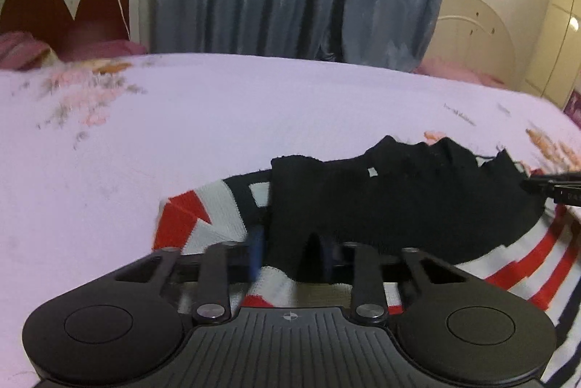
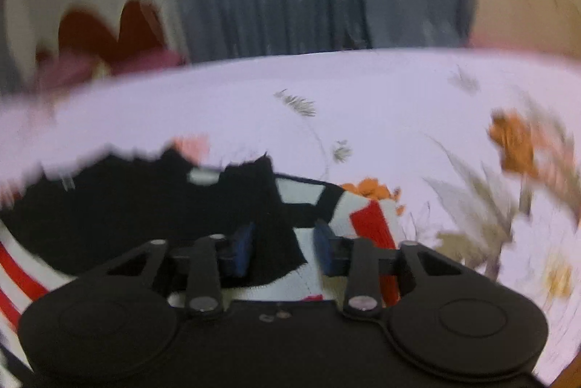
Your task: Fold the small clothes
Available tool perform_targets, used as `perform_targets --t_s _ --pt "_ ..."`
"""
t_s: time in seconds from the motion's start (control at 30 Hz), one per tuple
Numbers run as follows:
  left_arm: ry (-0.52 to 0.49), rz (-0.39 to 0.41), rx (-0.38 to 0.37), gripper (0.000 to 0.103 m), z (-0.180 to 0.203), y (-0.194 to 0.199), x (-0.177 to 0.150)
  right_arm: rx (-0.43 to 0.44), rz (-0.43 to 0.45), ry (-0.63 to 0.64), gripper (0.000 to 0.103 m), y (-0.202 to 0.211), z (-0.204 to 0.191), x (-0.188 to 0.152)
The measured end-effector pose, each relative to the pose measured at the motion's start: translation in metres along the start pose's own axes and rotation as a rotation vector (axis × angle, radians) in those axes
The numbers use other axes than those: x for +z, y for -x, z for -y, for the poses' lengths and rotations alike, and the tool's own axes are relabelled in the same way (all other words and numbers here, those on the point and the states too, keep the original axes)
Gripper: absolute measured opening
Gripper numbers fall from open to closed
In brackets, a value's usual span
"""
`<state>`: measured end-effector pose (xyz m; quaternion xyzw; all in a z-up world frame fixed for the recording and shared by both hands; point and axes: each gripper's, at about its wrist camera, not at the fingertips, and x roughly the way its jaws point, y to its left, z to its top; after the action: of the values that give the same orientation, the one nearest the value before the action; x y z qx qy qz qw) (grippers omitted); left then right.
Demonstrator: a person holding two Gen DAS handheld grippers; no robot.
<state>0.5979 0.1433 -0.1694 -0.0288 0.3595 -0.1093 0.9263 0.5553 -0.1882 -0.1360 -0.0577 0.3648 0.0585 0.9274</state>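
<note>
Both jaws are part open around the garment (image 1: pixel 381 203) hem on the bed (image 1: pixel 218 119) — a thin bite could slip.

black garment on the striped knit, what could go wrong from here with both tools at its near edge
1. The left tool and right tool both straddle black garment over the striped knit; they may pinch both layers and drag the knit along.
2. The right tool's pads look apart around the cloth, so that corner might slip out.
3. The far edge is bunched, so a fold may set unevenly.
</note>
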Motion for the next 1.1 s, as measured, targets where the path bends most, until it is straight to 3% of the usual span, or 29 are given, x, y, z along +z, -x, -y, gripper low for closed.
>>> perform_targets --t_s 0.03,0.07,0.2,0.27,0.3,0.37,0.4,0.5,0.53,0.57,0.6,0.63,0.67,0.73,0.8,0.87,1.0,1.1 --pt "0.004 0.007 -0.001 0.011 0.0 0.003 0.001 -0.014 0.006 0.045 0.012 0.0 -0.008 0.0" --pt "0.009 0.021 -0.002 0.004 0.0 0.006 0.002 -0.02 0.01 0.073 0.004 0.001 -0.013 0.001" --pt "-0.009 0.134 0.02 0.004 0.001 0.022 0.005 -0.076 0.108 0.071 0.004 0.019 -0.011 0.006" --pt "-0.025 0.16 0.067 0.004 0.003 0.021 0.006 -0.103 0.135 0.06 0.003 0.021 -0.005 0.007" --pt "-0.026 0.152 0.087 0.004 0.002 0.016 0.007 -0.115 0.134 0.061 0.003 0.019 -0.003 0.006" --pt "-0.004 0.06 0.111 0.004 -0.004 -0.006 0.003 -0.134 0.074 0.044 0.003 0.001 0.003 0.003" --pt "0.011 0.058 0.108 0.004 -0.006 -0.01 0.0 -0.138 0.029 0.029 0.003 -0.009 0.006 -0.001" --pt "0.021 0.044 0.098 0.004 -0.01 -0.009 0.004 -0.14 0.004 -0.009 0.008 -0.014 0.006 0.002" --pt "0.032 0.041 0.091 0.007 -0.012 -0.007 0.005 -0.143 -0.002 -0.032 0.013 -0.011 0.007 0.007" --pt "0.048 0.039 0.101 0.019 -0.013 -0.002 0.007 -0.151 0.016 -0.042 0.035 -0.004 0.007 0.011" --pt "0.057 0.054 0.122 0.043 -0.01 0.003 0.01 -0.159 0.058 -0.051 0.047 0.006 0.006 0.016" --pt "0.055 0.095 0.133 0.054 -0.004 0.012 0.011 -0.135 0.11 -0.066 0.055 0.017 0.003 0.02" --pt "0.045 0.132 0.127 0.066 0.008 0.018 0.013 -0.086 0.116 -0.077 0.053 0.022 -0.002 0.022" --pt "-0.006 0.133 0.052 0.066 0.036 0.018 0.014 0.007 0.079 -0.05 0.045 0.018 -0.023 0.028" --pt "-0.072 0.079 0.028 0.066 0.066 0.005 0.014 0.086 0.026 0.003 0.039 0.004 -0.054 0.027" --pt "-0.075 0.042 -0.001 0.066 0.082 -0.008 0.01 0.115 0.003 0.047 0.033 -0.005 -0.078 0.022" --pt "-0.055 0.01 -0.029 0.066 0.079 -0.011 -0.001 0.094 -0.003 0.092 0.036 -0.012 -0.088 0.015" --pt "-0.047 0.016 -0.004 0.065 0.04 0.003 -0.011 -0.09 0.006 0.072 0.036 -0.002 -0.047 0.009"
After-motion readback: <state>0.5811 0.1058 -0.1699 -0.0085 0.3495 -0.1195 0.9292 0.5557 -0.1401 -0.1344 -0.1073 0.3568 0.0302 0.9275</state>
